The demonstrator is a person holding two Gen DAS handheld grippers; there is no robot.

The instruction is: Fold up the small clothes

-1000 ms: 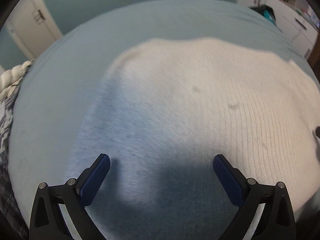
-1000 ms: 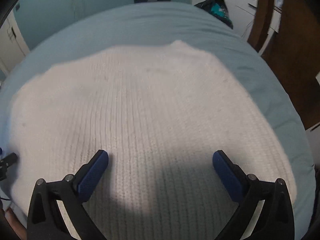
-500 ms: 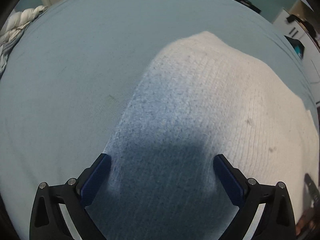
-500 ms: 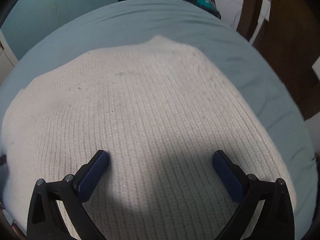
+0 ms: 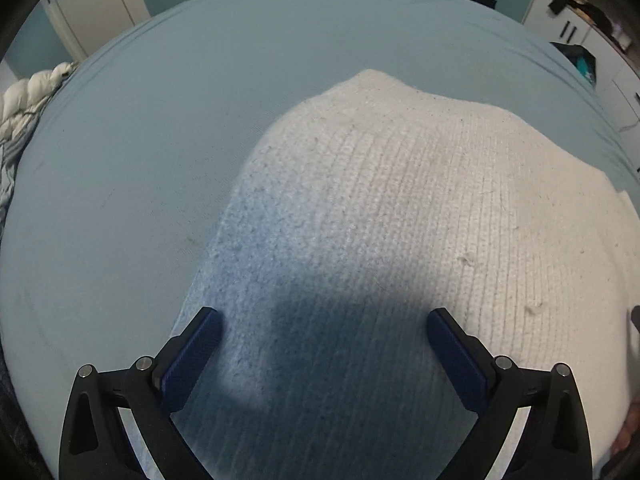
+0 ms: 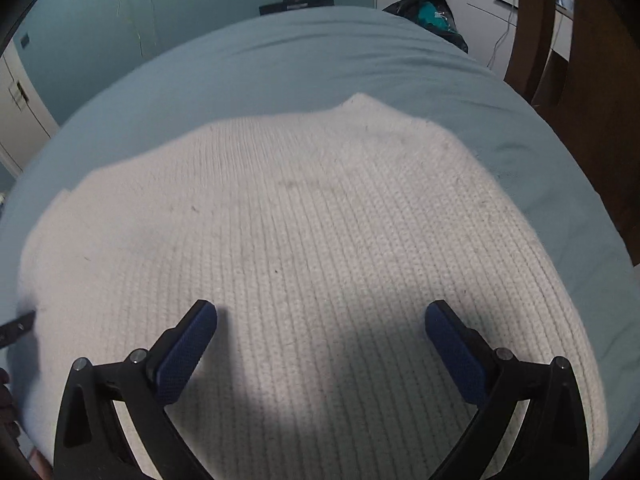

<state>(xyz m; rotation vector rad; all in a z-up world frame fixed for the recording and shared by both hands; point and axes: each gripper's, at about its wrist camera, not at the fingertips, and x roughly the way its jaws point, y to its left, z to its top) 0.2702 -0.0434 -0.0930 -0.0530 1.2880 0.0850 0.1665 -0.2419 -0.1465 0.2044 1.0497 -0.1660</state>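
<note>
white knit garment (image 5: 420, 220) flat on blue bed sheet (image 5: 160, 140), bare sheet left and beyond; left gripper (image 5: 324, 330), right gripper (image 6: 320, 322) spread wide, gripping nothing

Bare bed (image 5: 168, 128) left of and beyond the sweater (image 5: 400, 208), free to pass. Rolled blanket (image 5: 24, 100) at bed's far-left edge; wooden post (image 6: 532, 20) off its right side.

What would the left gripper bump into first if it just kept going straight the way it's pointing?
Most likely the white knit garment on the bed. The left gripper is open above it, angled down; height is hard to judge.
</note>
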